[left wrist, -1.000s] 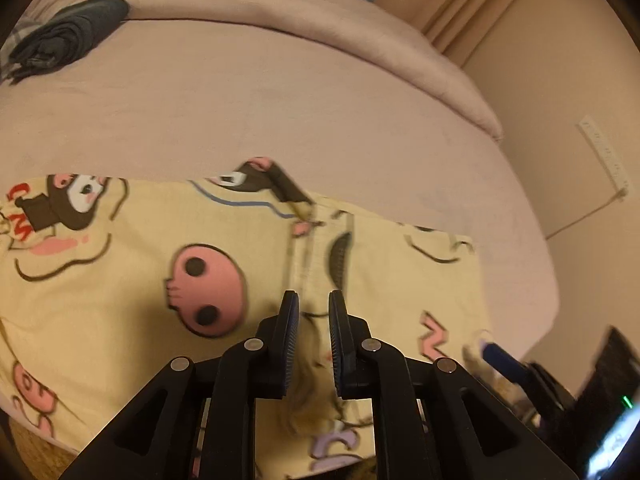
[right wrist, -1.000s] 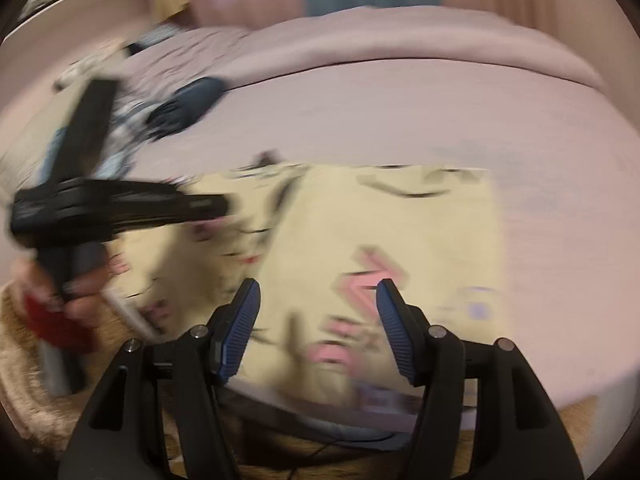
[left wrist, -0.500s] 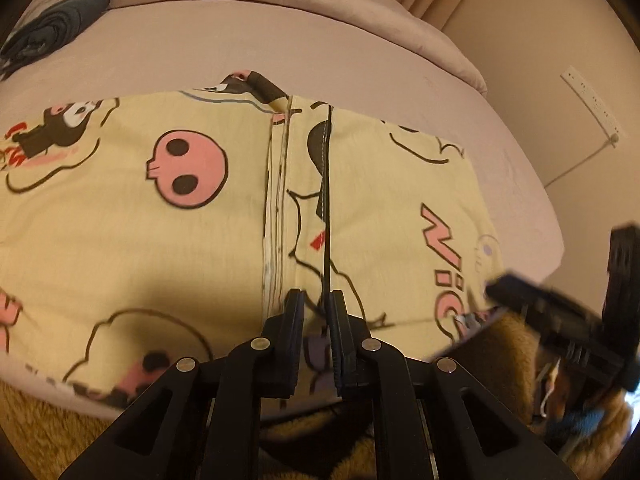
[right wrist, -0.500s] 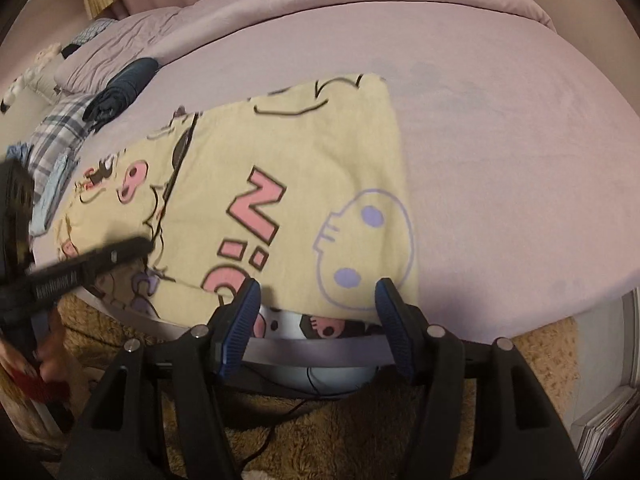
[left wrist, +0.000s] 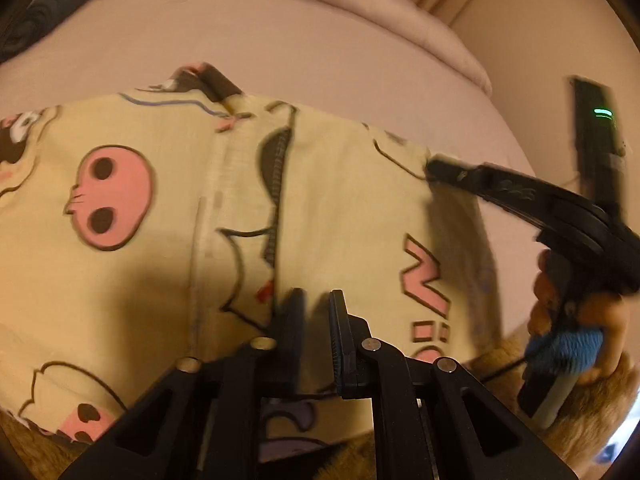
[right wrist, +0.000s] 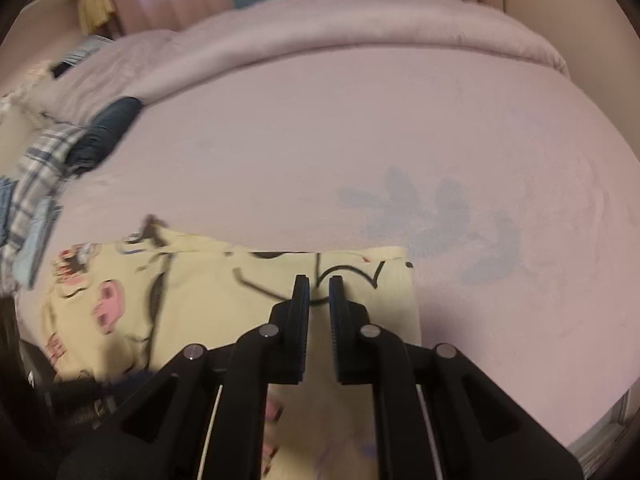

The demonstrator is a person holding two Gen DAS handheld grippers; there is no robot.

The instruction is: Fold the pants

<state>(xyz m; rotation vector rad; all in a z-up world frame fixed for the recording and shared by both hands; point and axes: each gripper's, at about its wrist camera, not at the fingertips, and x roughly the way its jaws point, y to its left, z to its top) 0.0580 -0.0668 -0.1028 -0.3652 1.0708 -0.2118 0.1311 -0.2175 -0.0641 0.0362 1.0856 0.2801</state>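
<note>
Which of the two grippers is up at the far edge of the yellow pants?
The right gripper, tips at the far right edge of the pants. The left gripper sits near the front edge.

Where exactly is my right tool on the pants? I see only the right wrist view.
Observer: In the left wrist view, the right tool is at the far right corner of the pants. Its jaws have just been closing, and the corner seems pinched between them.
Operator: And the left tool?
Observer: The left tool is shut, over the near part of the pants, beside the dark centre seam.
Operator: What is below the bed edge?
Observer: A tan fuzzy rug.
</note>
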